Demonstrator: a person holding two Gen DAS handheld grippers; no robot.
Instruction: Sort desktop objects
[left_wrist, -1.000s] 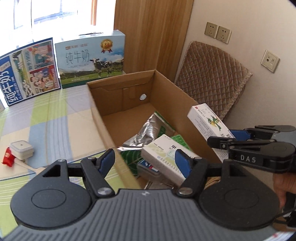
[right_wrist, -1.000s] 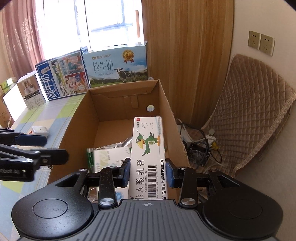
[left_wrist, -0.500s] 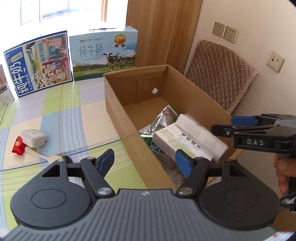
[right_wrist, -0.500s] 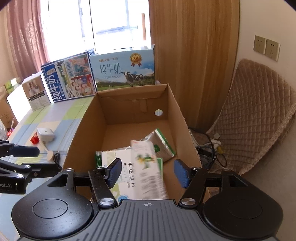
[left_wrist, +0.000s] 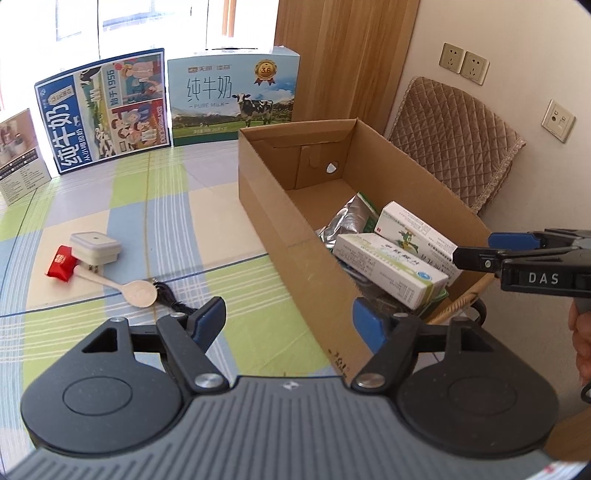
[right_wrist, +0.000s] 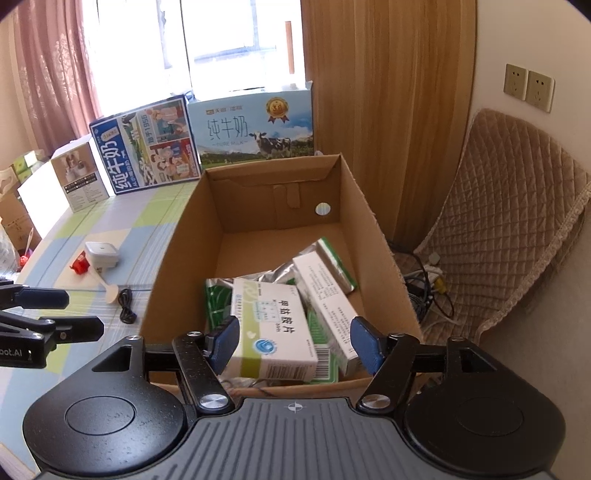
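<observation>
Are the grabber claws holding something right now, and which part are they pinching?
Nothing is held. The left gripper and right gripper are both open and empty; the medicine boxes lie loose inside the cardboard box.

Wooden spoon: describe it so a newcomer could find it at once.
Start at the open cardboard box on the checked tablecloth. On the cloth to its left lies a small cluster; the wooden spoon is the pale one, its bowl beside a black cable, its handle toward a red packet.
</observation>
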